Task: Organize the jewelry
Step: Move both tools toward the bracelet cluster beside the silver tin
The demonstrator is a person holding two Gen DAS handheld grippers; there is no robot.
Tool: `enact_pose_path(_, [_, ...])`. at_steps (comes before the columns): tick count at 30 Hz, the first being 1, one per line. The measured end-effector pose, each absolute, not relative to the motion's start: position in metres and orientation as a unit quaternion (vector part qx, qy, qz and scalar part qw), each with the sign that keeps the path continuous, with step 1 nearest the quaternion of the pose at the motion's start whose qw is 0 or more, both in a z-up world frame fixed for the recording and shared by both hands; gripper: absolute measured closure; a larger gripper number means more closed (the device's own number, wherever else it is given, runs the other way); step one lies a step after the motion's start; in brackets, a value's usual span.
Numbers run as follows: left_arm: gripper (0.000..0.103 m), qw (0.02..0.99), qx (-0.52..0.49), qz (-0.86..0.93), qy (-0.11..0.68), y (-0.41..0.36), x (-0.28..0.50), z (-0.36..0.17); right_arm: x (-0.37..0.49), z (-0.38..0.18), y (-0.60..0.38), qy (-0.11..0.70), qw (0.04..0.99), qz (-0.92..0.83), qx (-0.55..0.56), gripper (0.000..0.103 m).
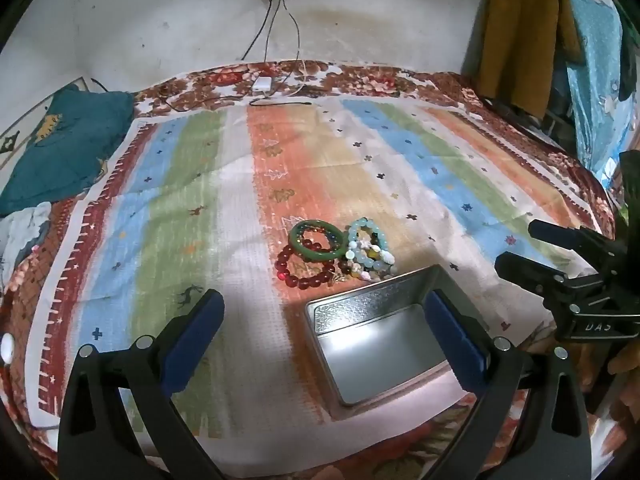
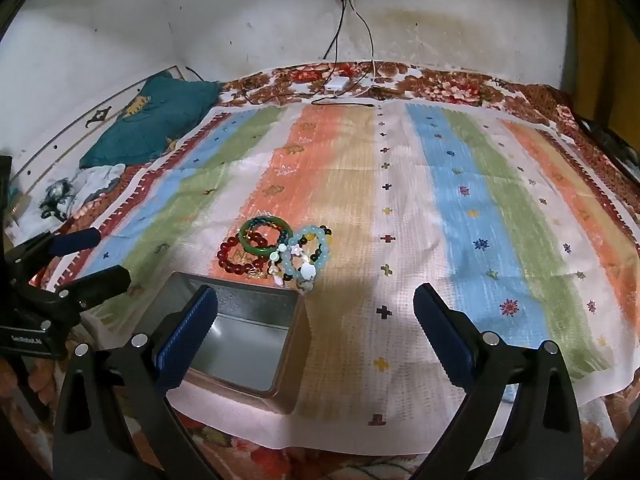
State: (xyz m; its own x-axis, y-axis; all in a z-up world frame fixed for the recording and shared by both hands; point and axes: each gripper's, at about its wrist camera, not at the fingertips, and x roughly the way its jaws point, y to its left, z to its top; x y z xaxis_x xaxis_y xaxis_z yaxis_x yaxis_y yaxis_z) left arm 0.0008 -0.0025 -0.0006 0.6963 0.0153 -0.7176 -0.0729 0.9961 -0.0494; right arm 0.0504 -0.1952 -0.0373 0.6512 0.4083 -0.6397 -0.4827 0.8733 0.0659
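Note:
A pile of bracelets lies on the striped cloth: a green jade bangle (image 1: 316,240) (image 2: 262,233), a red bead bracelet (image 1: 306,270) (image 2: 236,260) and pale blue bead bracelets (image 1: 370,250) (image 2: 308,254). An open, empty metal tin (image 1: 380,344) (image 2: 244,332) stands just in front of them. My left gripper (image 1: 324,320) is open, above the cloth near the tin. My right gripper (image 2: 316,312) is open, to the right of the tin. Each gripper shows at the edge of the other's view: the right one (image 1: 560,264), the left one (image 2: 80,256).
The striped cloth (image 2: 460,200) covers a floral bedspread (image 1: 360,76). A teal pillow (image 1: 68,140) lies at the far left. A white charger and cables (image 1: 262,84) lie at the far edge under a wall socket. Clothes (image 1: 516,32) hang at the right.

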Motion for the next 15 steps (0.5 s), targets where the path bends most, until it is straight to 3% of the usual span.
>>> enact_pose_path(15, [0.005, 0.919, -0.06, 0.024, 0.39, 0.006, 0.0, -0.001, 0.048, -0.036, -0.192, 0.336, 0.908, 0.241, -0.064, 0.004])
